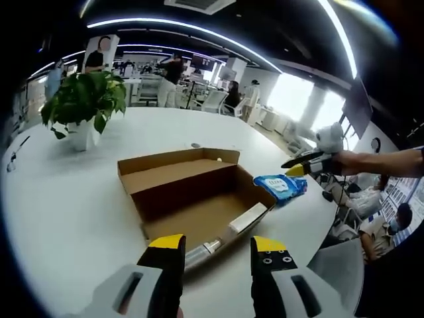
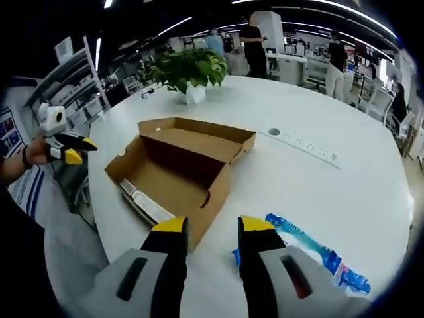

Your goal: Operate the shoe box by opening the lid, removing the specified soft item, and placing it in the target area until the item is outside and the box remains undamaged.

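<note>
In the left gripper view, our left claw (image 1: 217,252) sits apart at the bottom, the open shoe box (image 1: 195,195) fills the middle of the desk (image 1: 79,199), and right of it lies the blue pack (image 1: 281,185), soft, light, maybe slippery, best pinched at its edge by our right claw (image 2: 209,233), also apart.

You've got a matt brown cardboard box (image 1: 192,192), a glossy blue plastic pack (image 2: 311,255) (probably crinkled film), and a smooth white table (image 1: 79,199).

Right gripper (image 2: 208,226) partly hides blue packet (image 2: 311,252).
</note>
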`<control>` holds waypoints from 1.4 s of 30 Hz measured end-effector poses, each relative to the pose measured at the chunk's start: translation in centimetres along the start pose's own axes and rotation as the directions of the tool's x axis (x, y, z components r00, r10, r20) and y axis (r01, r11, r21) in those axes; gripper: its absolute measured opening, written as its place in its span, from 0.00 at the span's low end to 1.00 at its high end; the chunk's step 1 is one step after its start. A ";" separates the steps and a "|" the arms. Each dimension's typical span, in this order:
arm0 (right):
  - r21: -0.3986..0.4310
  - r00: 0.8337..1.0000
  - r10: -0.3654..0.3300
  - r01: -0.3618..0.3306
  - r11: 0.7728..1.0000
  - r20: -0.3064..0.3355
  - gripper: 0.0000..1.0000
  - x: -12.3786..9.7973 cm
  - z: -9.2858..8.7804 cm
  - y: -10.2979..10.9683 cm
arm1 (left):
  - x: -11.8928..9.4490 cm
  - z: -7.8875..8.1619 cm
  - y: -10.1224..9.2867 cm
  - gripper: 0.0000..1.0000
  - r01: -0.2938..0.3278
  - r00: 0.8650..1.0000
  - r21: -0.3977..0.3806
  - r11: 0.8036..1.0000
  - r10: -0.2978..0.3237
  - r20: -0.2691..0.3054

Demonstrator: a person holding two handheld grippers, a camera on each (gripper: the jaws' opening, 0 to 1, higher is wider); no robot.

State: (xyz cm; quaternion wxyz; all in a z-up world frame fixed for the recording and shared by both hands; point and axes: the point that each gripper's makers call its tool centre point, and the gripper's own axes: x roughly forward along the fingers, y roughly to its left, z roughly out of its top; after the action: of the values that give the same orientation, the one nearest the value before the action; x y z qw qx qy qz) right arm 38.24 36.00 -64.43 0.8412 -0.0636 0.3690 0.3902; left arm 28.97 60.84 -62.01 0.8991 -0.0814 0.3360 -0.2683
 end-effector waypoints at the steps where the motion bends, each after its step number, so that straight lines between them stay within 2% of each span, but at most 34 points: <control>1: -0.003 1.000 0.006 -0.006 1.000 -0.001 0.28 0.2 0.0 0.4 | 0.0 -0.1 0.1 0.40 0.000 1.000 -0.001 1.000 0.000 0.000; 11: -0.017 0.997 0.077 -0.077 0.997 0.006 0.30 2.2 0.1 4.5 | -0.3 -0.6 1.4 0.40 -0.021 1.000 -0.035 0.999 0.021 0.009; 20: -0.034 0.990 0.138 -0.138 0.990 -0.006 0.32 4.0 -0.6 7.2 | -0.8 -0.9 3.0 0.40 -0.057 0.998 -0.084 0.995 0.060 0.029; 22: -0.067 0.989 0.145 -0.147 0.987 -0.030 0.32 4.5 -1.4 7.3 | -0.7 -1.0 3.1 0.40 -0.059 0.998 -0.088 0.994 0.062 0.028; 26: -0.070 0.987 0.156 -0.159 0.985 -0.042 0.33 5.0 -1.7 7.6 | -0.4 -1.1 3.0 0.40 -0.058 0.998 -0.087 0.995 0.061 0.024; 42: -0.077 0.986 0.160 -0.163 0.984 -0.037 0.33 4.8 -0.5 6.4 | 0.1 -1.3 2.6 0.40 -0.060 0.998 -0.101 0.993 0.062 0.020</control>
State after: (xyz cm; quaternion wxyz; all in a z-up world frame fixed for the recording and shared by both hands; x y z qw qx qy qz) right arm 35.48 43.13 -66.80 0.7978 -0.0730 0.3701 0.4704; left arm 29.26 63.00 -63.92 0.9055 -0.1193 0.3412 -0.2224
